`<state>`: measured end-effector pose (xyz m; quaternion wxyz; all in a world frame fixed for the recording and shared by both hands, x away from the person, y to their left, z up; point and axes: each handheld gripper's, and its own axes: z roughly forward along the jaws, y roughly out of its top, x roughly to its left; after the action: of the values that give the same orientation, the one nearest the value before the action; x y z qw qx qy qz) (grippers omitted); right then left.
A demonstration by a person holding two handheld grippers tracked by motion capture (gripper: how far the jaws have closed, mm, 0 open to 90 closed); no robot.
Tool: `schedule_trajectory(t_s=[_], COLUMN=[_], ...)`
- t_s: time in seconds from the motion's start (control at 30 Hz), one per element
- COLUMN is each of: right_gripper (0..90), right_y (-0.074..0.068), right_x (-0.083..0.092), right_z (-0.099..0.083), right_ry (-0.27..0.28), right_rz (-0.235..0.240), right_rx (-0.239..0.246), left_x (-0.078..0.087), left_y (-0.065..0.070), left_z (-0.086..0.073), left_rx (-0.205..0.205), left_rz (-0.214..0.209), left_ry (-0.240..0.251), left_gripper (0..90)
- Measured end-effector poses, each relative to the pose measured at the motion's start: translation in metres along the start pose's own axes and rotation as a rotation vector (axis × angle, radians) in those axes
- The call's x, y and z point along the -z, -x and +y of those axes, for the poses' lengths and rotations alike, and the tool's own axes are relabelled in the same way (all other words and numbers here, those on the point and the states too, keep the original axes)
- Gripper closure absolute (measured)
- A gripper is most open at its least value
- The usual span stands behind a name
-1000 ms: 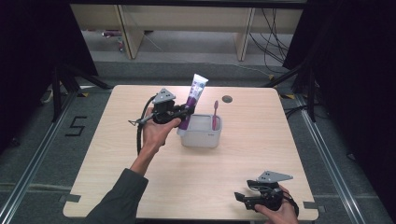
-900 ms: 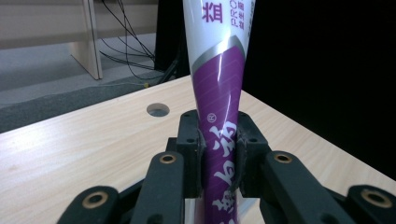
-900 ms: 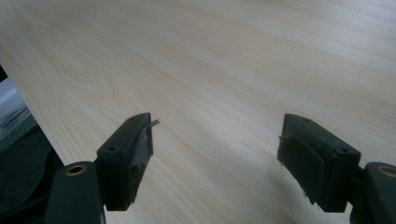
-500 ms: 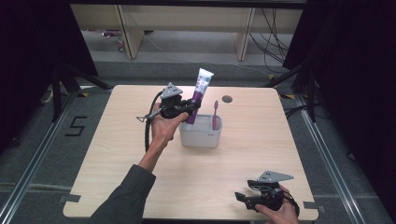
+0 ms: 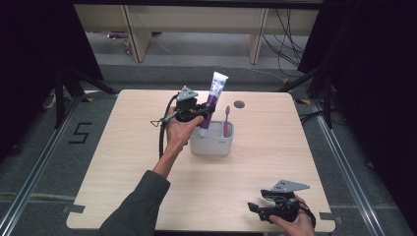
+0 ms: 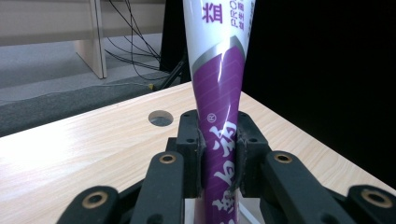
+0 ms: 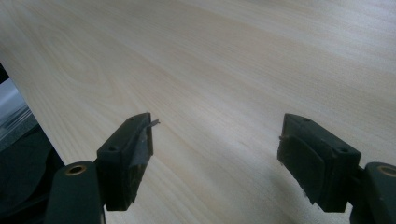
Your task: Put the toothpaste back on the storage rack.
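Desk (image 5: 123,162) is carrying a white holder (image 5: 212,145) near its far middle, with a pink toothbrush (image 5: 226,120) standing in the holder's right part. Purple-and-white toothpaste tube (image 5: 212,101) is leaning over the holder's left part, cap end down by the rim, flat crimped end up; whether the cap is sitting inside or just above the rim cannot be told. Risk, as judged: the tube is tilting, so the cap may be catching the rim and tipping the light holder, or the tube may be swinging into the toothbrush if let go off-centre. Left tool (image 5: 200,112) is gripping the tube across its purple body, jaws narrowly apart, pads (image 6: 191,154) pressing both sides. Right tool (image 5: 260,209) is resting at the near right corner, jaws spread wide over bare wood, holding nothing.
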<state>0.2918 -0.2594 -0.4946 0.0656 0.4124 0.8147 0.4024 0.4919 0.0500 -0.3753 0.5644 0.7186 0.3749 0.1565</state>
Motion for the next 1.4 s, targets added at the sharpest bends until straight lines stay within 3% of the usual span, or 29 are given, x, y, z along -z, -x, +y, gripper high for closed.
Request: schedule_trajectory(t_s=[0.07,0.1,0.13,0.2,0.37,0.8,1.4], right_gripper=[26.6,26.6,26.6,26.6,26.6,26.6,26.6], right_y=[0.000,-0.002,-0.003,0.000,0.001,0.001,0.002], right_x=[0.001,0.001,0.001,0.001,0.002,0.002,0.003], right_z=[0.000,-0.001,-0.001,0.000,-0.001,-0.001,-0.002], right_ry=[-0.001,-0.014,-0.014,-0.003,-0.004,-0.004,-0.002], right_rz=[-0.008,0.001,0.001,-0.004,-0.006,-0.010,-0.007], right_rx=[0.005,-0.037,-0.038,-0.001,0.005,-0.001,0.004], left_x=[-0.003,-0.005,-0.006,-0.008,-0.013,-0.028,-0.032], left_y=[0.001,0.002,0.003,0.004,0.003,0.004,0.000], left_z=[0.000,-0.001,-0.001,-0.002,-0.005,-0.016,-0.030], left_rx=[-0.004,-0.006,-0.010,-0.017,-0.030,-0.019,-0.023], left_rz=[0.003,0.004,0.004,0.007,0.017,0.026,0.046], left_ry=[-0.006,-0.006,-0.009,-0.013,-0.013,-0.027,-0.081], left_gripper=[75.3,75.3,75.3,75.2,75.2,75.1,74.8])
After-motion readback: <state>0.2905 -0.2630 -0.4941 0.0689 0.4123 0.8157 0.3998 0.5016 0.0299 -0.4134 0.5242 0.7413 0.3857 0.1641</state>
